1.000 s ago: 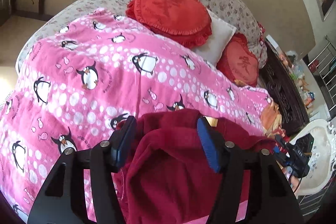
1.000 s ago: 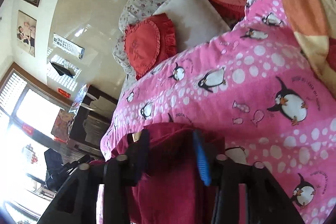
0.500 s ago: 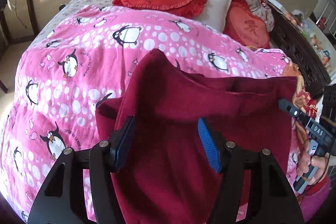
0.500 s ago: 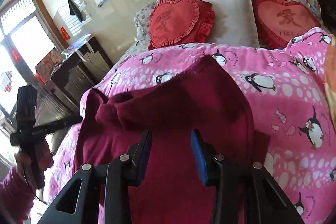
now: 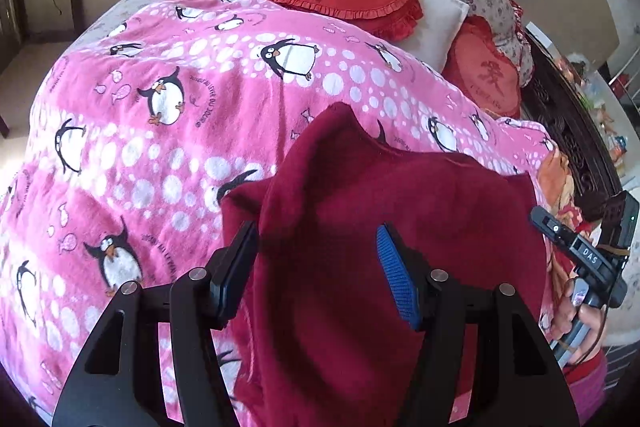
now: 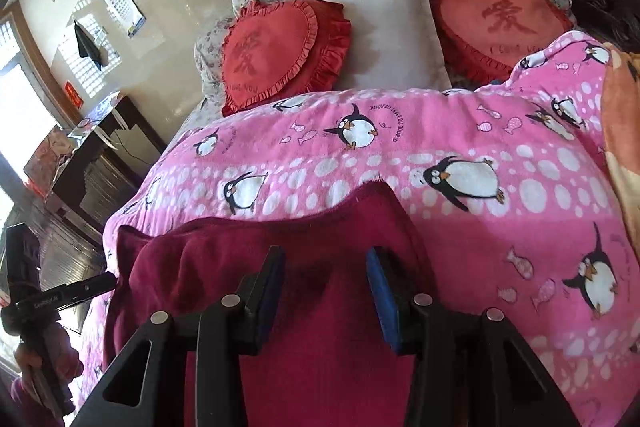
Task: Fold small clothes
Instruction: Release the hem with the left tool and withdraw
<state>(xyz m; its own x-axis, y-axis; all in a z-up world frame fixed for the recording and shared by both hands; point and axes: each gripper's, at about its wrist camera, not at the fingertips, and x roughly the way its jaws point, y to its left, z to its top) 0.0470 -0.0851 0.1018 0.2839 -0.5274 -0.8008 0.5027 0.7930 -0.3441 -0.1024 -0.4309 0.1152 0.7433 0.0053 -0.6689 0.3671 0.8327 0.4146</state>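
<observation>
A: Where is the garment [image 5: 384, 211] now?

B: The dark red garment lies on the pink penguin blanket [image 5: 160, 115] over the bed, right under and just ahead of both tongs. Its long side runs left to right across the near part of the bed, with one peak of cloth pointing toward the far pillows.

A: And the tongs?

B: The left tongs [image 5: 316, 267] stand wide, with cloth bulging up between the pads; I cannot tell whether the pads are pressing it. The right tongs [image 6: 326, 287] are opening, with red cloth between them, and the blue pad [image 6: 380, 291] does not look to be pinching it.

A: Which hand is nearer which part?

B: Seen from the right wrist, the left tongs' tip reaches the garment's left corner. The right tongs sit over the right half, below the raised far edge. I judge each hand covers its own end, so a fold across the short way suits best.

A: Anything in the way?

B: Little. Two red heart cushions [image 6: 276, 55] and a white pillow [image 6: 392, 35] lie far off at the head of the bed. An orange cloth [image 6: 620, 131] lies at the right edge, apart from the garment.
</observation>
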